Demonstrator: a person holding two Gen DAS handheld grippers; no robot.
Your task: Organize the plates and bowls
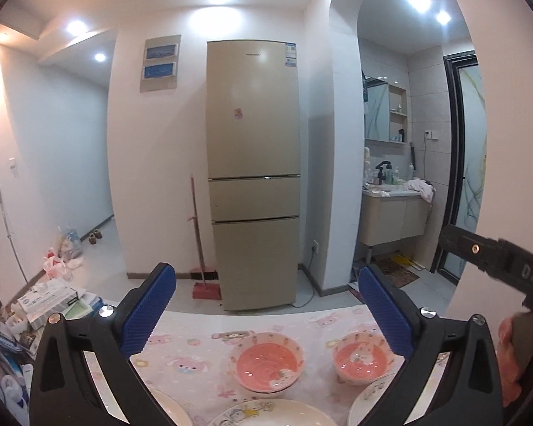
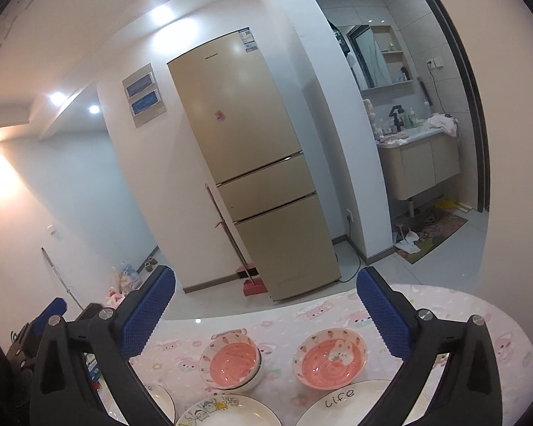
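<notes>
Left gripper (image 1: 266, 305) is hanging above the table (image 1: 181, 348) with its blue pads spread wide, nothing between them, aimed nearly level toward the fridge (image 1: 254, 174). Two pink bowls are sitting low in the frame below the gap: left pink bowl (image 1: 266, 362) near centre, right pink bowl (image 1: 360, 358) just inside the right finger. White plates (image 1: 270, 413) are lining the bottom edge. Right gripper (image 2: 265, 301) is likewise standing fully open and empty, tilted, with the same bowls below its gap: stacked bowl (image 2: 232, 364) left of centre, rabbit bowl (image 2: 330, 358) to the right, a "Life" plate (image 2: 341, 403) beneath. In the left view, a hand (image 1: 508, 351) is gripping the other tool's handle at the right edge.
</notes>
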